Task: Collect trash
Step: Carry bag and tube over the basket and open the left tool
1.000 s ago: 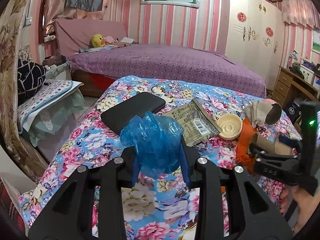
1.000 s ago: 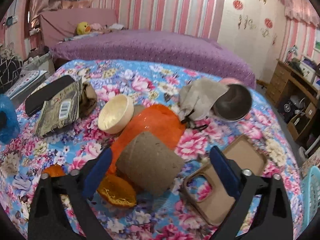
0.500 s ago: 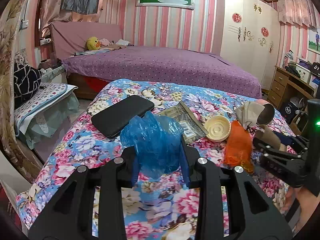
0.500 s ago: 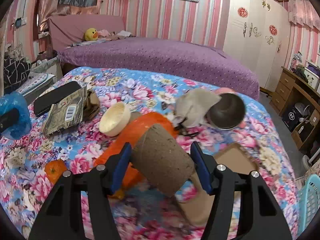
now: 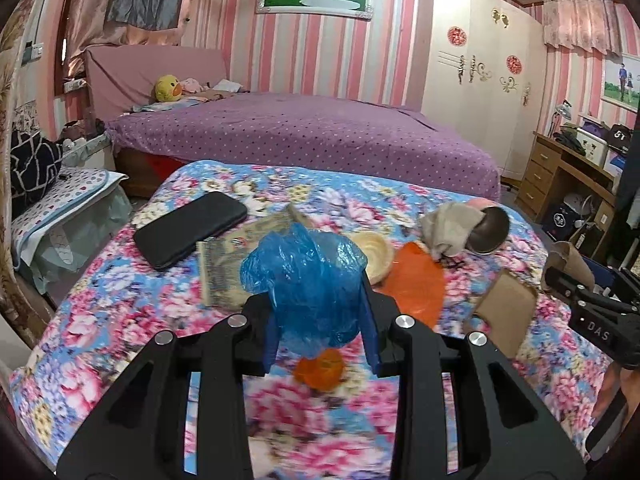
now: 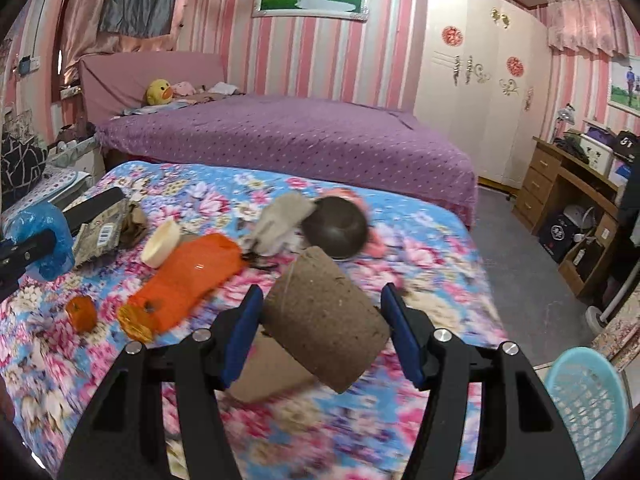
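My left gripper (image 5: 320, 320) is shut on a crumpled blue plastic bag (image 5: 306, 280), held above the floral table (image 5: 100, 320). My right gripper (image 6: 322, 320) is shut on a brown cardboard roll (image 6: 326, 320), lifted off the table; it also shows at the right edge of the left wrist view (image 5: 568, 264). On the table lie an orange bag (image 6: 192, 276), orange peels (image 6: 82, 312), a snack wrapper (image 5: 224, 264), a cream lid (image 6: 162, 242) and a flat cardboard piece (image 5: 506, 314).
A black case (image 5: 188, 228), a grey cloth (image 6: 280, 220) and a dark metal bowl (image 6: 336, 228) lie on the table. A light blue mesh basket (image 6: 588, 400) stands on the floor at the right. A purple bed (image 6: 280, 136) is behind, a wooden desk (image 6: 560, 184) at the right.
My right gripper closed on the cardboard roll and lifted it up and to the right. My left gripper rose and drew back with the blue bag.
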`<state>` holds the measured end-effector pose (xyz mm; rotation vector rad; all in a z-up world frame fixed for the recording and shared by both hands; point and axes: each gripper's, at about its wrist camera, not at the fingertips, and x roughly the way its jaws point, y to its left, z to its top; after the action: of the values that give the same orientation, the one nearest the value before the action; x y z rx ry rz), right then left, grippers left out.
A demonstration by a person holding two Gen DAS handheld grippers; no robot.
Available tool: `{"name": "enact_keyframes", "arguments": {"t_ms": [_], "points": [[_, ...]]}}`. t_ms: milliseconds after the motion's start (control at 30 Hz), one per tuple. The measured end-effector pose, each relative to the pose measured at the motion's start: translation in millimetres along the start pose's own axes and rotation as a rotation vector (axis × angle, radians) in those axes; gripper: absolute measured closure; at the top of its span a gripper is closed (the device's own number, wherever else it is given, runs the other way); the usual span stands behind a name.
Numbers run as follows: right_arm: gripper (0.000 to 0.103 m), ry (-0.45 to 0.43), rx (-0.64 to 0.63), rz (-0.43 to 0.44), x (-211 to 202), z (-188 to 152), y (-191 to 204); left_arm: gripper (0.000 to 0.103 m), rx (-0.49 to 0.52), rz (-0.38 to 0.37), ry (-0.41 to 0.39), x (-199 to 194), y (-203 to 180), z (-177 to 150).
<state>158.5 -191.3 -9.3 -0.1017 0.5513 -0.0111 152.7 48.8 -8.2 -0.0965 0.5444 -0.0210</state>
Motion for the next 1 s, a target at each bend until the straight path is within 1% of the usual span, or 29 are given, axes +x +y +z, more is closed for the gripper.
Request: {"name": "enact_keyframes", "arguments": {"t_ms": [233,367,500,767,1000], "points": [[0.042,-0.003,0.009,-0.051,-21.8,-15.6,-44.0,0.071,0.005,-0.048,0.006,-4.5,-38.3,-5.9],[0.042,0.002,0.031,-0.074,-29.2,-30.3,-72.1,0.071,0.025,-0.063,-0.002,-7.6,-59.0,-9.8],[0.042,-0.006,0.074,-0.079,-32.2,-41.1,-94.8,0.071,0.029,-0.075,0.013,-7.0,-75.9,-16.9],[0.042,0.008,0.135,-0.066,-27.2,-53.2,-121.4,0.071,0.089,-0.07,0.023,-1.9,-106.4,-29.2],[0.042,-0.006,0.161,-0.071,-32.2,-56.4,-143.9,0.071,0.088,-0.073,0.027,-1.2,-120.6,-33.9]]}}
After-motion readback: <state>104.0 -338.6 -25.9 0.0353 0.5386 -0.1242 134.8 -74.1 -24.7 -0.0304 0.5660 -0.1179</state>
